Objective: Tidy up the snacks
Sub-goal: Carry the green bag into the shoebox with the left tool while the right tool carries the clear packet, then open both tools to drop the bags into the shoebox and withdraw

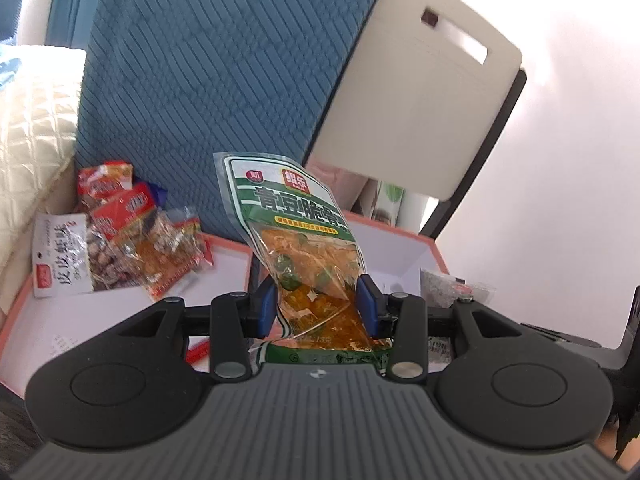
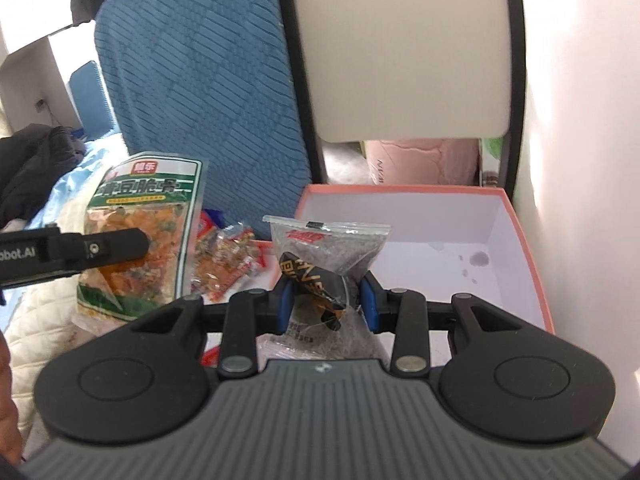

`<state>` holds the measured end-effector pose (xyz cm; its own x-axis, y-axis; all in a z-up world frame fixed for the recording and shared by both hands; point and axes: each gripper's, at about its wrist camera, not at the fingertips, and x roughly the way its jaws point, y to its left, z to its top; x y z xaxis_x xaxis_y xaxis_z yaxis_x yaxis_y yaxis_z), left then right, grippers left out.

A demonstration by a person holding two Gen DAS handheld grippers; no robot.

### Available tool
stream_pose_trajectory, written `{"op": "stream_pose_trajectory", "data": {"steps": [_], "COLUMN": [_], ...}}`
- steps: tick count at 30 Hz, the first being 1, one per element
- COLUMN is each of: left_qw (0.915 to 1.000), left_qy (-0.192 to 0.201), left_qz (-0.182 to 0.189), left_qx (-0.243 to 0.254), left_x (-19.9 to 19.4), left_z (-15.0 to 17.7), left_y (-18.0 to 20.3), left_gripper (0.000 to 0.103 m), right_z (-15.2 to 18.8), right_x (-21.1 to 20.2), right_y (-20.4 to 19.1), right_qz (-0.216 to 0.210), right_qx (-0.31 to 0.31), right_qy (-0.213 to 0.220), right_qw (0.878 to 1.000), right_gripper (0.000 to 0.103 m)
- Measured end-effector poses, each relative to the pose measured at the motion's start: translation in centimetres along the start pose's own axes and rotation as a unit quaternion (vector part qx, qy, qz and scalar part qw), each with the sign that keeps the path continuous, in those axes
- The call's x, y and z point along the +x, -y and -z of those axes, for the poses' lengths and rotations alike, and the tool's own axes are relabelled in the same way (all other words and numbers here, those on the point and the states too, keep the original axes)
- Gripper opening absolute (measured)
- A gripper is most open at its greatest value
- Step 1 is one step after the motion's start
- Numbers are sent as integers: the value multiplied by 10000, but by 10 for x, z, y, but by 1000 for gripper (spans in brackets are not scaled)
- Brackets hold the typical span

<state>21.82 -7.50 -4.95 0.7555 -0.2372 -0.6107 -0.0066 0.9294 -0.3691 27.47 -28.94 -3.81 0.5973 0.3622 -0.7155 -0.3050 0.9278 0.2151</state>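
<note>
in the centre of the left wrist view, the green snack pouch point(image 1: 296, 240) is standing upright in the left gripper point(image 1: 322, 306), whose jaws are clamped on its lower half. in the centre of the right wrist view, the right gripper point(image 2: 326, 300) is pinching a clear packet point(image 2: 328, 248) of dark contents, jaws closed on its middle. both are hovering in front of two pink-edged box halves: the empty box point(image 2: 516, 240) at right and the lid tray point(image 1: 224, 264) at left, where a heap of snack packs point(image 1: 120, 236) is lying in the upper-left corner.

the slick film looks likely to be slipping or swinging if either grip loosens, and the pouches may be colliding, being held near each other.

count: two held packets, roughly five loose packs, though overlap is making that uncertain.
</note>
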Motion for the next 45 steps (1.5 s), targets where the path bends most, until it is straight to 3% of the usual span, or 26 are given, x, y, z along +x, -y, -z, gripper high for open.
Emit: {"op": "stream_pose_trajectory", "data": {"steps": [17,28,32,34,36,39,40,43,45], "left_qw": [9945,9910,9897,9882,9882,9885,9885,9898,9909], "left_qy": [-1026,-1321,-1408,-1493,-1464,-1460,-1455,-1357,-1277], "left_qz": [-111,-72,37,-29,-144,-2,11,26,58], "left_qx": [191,225,251,341,427,385,401,444,420], "left_x": [113,148,153,155,153,149,146,136,125], "left_z": [21,28,29,30,29,28,28,26,24], "left_y": [27,34,37,38,38,35,36,37,37], "left_gripper": [47,47,53,68,69,69,69,69,69], "right_z": [31,37,41,43,44,44,44,40,35], "right_x": [67,89,93,94,92,90,90,86,80], "right_y": [58,86,96,98,98,96,96,90,84], "right_qz": [130,110,116,190,267,278,289,384,425], "right_qx": [379,367,561,612,623,682,695,615,479], "right_qy": [-766,-1058,-1157,-1204,-1207,-1216,-1220,-1126,-1013], "right_qw": [9963,9937,9916,9907,9904,9898,9897,9910,9928], "right_gripper": [38,39,40,40,40,40,44,73,74]}}
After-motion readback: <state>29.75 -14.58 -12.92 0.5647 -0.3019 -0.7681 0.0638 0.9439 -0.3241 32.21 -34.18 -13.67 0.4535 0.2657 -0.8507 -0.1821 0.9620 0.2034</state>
